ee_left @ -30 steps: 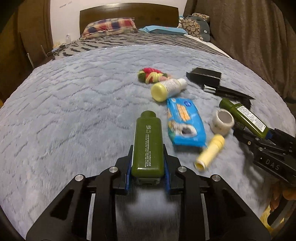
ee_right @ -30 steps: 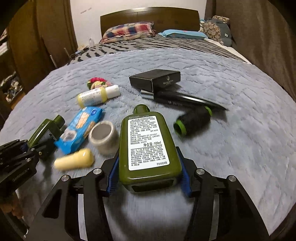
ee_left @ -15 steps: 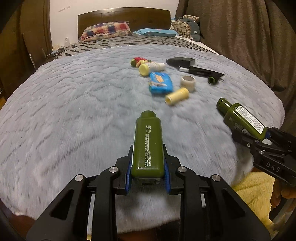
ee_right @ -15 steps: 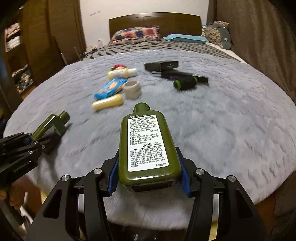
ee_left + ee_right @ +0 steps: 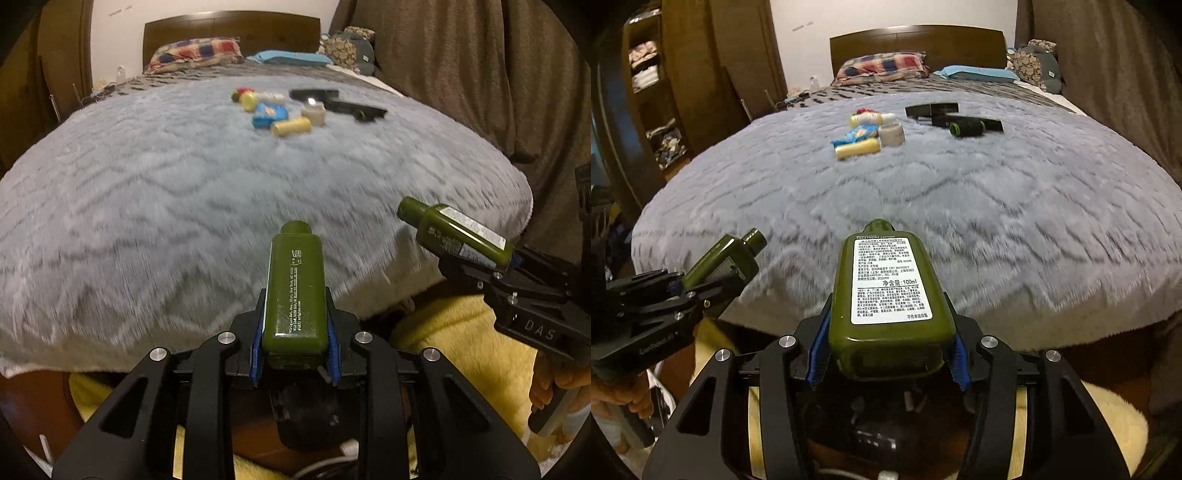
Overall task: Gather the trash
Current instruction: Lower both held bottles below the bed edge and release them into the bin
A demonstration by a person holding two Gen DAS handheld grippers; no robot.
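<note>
My left gripper (image 5: 294,347) is shut on a narrow green bottle (image 5: 294,284), held off the foot of the bed. My right gripper (image 5: 888,354) is shut on a green lotion bottle (image 5: 890,295) with a white label. Each shows in the other's view: the right one with its bottle (image 5: 458,232) at right, the left one with its bottle (image 5: 720,262) at left. Far off on the grey blanket (image 5: 960,206) lie a yellow tube (image 5: 857,148), a blue packet (image 5: 858,133), a tape roll (image 5: 891,134) and a yellow-capped bottle (image 5: 868,119).
A black box (image 5: 932,109), a long black item (image 5: 979,123) and a black roll with a green end (image 5: 966,128) lie on the blanket too. Pillows sit by the headboard (image 5: 916,40). Yellow fabric (image 5: 461,343) lies below the bed's edge. Curtains hang at right, shelves at left.
Both grippers have pulled back from the pile with their bottles, past the bed's foot edge. The items on the blanket now look small and far.
</note>
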